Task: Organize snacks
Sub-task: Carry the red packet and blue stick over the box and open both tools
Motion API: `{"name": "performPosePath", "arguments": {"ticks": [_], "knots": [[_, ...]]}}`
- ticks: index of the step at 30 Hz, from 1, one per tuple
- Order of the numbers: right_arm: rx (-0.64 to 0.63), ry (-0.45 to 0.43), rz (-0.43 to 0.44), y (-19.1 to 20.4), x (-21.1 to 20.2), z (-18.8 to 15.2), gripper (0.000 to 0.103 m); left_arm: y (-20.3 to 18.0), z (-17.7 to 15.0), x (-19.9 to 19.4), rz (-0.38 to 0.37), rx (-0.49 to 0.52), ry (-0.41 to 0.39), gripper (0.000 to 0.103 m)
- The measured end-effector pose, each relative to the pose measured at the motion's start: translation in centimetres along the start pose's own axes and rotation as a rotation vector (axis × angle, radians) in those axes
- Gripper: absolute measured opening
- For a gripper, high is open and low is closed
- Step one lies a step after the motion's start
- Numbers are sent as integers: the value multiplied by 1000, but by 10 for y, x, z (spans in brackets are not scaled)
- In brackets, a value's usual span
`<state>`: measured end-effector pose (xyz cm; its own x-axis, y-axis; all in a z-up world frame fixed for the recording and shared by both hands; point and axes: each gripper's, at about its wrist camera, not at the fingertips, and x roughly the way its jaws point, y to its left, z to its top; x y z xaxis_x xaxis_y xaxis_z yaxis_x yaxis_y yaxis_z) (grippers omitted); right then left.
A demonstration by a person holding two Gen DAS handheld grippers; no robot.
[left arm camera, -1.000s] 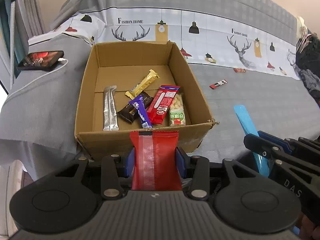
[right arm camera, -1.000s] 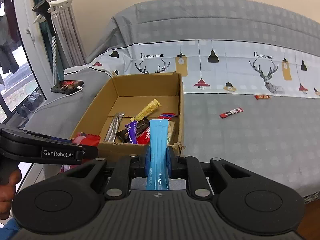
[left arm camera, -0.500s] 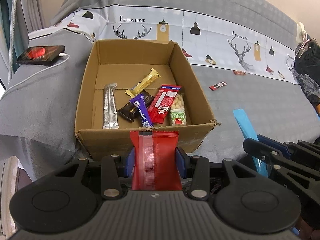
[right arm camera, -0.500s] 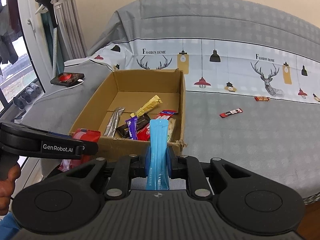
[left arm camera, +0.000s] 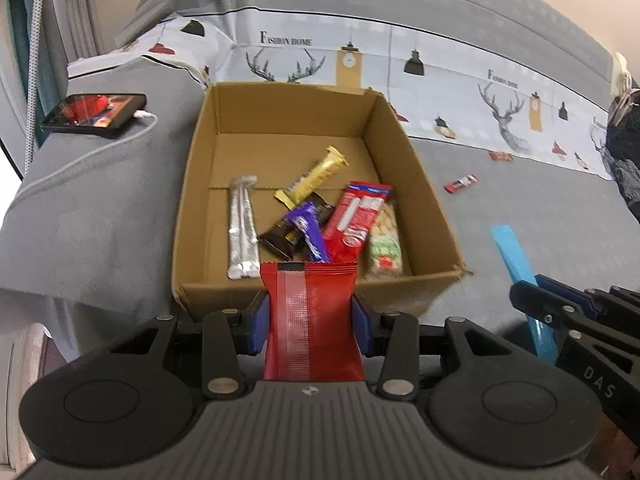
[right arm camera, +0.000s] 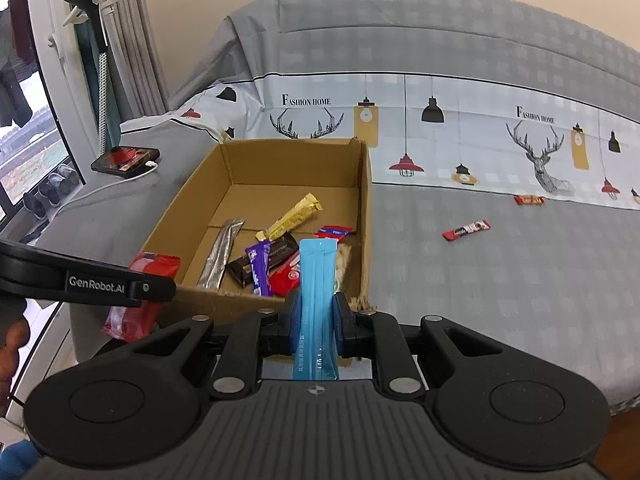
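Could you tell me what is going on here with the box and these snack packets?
A person is sorting snacks into the cardboard box on the bed. The left claw grips a red packet and the right claw a blue sachet, both just short of the box's near wall. Several bars already lie inside, while two small packets remain out on the bedspread.

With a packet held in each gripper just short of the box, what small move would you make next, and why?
Probably ease the left gripper forward over the cardboard box near wall. It is shut on the red packet, which sits just short of that wall, and bare floor shows inside at the left.
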<state>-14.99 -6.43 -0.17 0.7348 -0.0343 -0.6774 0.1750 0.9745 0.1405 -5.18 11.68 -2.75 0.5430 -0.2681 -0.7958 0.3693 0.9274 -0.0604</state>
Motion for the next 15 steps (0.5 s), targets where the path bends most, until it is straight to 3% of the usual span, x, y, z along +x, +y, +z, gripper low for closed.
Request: {"name": "performPosePath", "arguments": {"ticks": [15], "knots": [[-28,6,23,8,58,45,18,26,64,34,50,-33,-37,47]]}}
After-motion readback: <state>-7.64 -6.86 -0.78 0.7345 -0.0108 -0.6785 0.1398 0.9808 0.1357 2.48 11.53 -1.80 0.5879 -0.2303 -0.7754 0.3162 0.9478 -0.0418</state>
